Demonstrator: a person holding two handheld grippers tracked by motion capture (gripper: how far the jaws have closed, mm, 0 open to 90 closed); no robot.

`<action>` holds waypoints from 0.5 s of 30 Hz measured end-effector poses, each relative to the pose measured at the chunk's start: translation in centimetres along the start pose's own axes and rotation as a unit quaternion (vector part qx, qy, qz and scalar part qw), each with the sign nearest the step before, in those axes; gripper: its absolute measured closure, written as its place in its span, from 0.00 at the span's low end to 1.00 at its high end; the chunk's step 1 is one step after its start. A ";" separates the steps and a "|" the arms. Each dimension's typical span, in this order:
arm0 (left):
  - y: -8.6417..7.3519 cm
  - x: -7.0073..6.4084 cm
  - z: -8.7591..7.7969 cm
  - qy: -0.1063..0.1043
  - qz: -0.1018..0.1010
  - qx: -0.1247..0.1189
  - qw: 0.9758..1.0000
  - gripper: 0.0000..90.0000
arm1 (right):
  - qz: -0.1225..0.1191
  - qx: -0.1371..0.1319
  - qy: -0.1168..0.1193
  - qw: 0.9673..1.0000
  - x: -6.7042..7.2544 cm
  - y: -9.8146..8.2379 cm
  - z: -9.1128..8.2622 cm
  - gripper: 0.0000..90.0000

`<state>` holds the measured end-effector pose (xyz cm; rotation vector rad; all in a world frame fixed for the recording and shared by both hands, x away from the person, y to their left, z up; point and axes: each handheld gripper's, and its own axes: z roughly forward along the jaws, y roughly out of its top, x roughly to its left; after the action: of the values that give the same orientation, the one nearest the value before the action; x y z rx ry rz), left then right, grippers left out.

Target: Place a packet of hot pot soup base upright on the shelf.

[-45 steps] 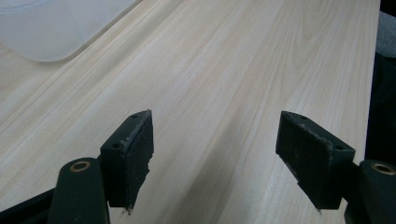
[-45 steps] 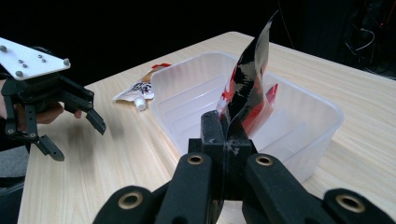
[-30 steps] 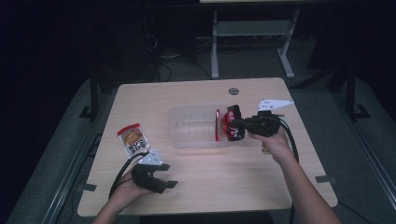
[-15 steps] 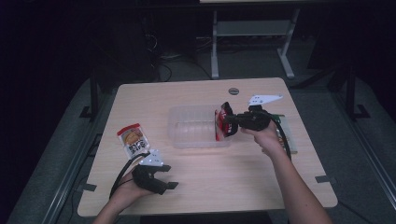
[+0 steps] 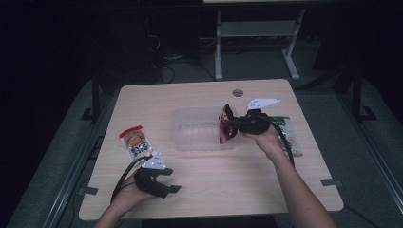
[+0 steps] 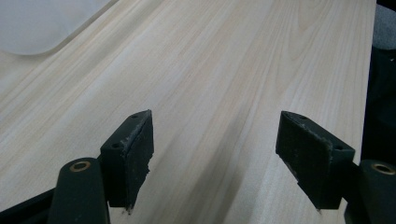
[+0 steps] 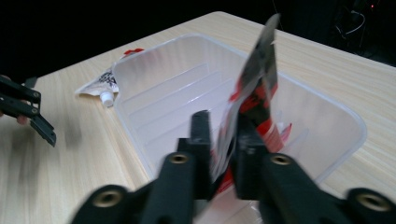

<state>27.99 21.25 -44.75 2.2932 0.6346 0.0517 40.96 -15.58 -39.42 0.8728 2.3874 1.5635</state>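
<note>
A red and black snack packet (image 5: 223,125) stands upright over the right end of the clear plastic bin (image 5: 199,112), between the jaws of my right gripper (image 5: 229,124). In the right gripper view the packet (image 7: 256,84) is blurred and the jaws of that gripper (image 7: 222,128) stand slightly apart around it; they have just been opening and no longer press on it. My left gripper (image 5: 170,181) rests near the table's front left edge, open, with bare tabletop between its jaws (image 6: 212,154).
An orange and white snack packet (image 5: 135,142) lies left of the bin, and shows beyond the bin's far corner (image 7: 105,85) in the right gripper view. A green packet (image 5: 291,136) lies on the table under my right hand. A cable hole (image 5: 237,92) sits behind the bin.
My right gripper has carried the red packet a little to the left, over the bin's right end, and its jaws have parted. The left gripper has stayed put.
</note>
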 end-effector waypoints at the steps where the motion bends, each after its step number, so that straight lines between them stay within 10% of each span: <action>1: 0.0 0.0 0.0 0.000 0.000 0.000 1.000 0.30 | 0.002 -0.004 -0.001 1.000 0.0 0.0 0.0 0.70; 4: -0.1 0.1 0.0 0.000 -0.004 -0.002 1.000 0.30 | 0.013 -0.008 -0.016 1.000 0.1 0.2 -0.3 0.50; 15: -0.2 0.1 -0.2 0.002 -0.001 0.000 1.000 0.30 | -0.005 0.027 -0.017 0.999 1.2 0.4 -1.3 0.29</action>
<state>27.98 21.53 -44.73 2.2928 0.6390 0.0545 39.56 -15.81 -38.29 0.8900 2.4172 1.4753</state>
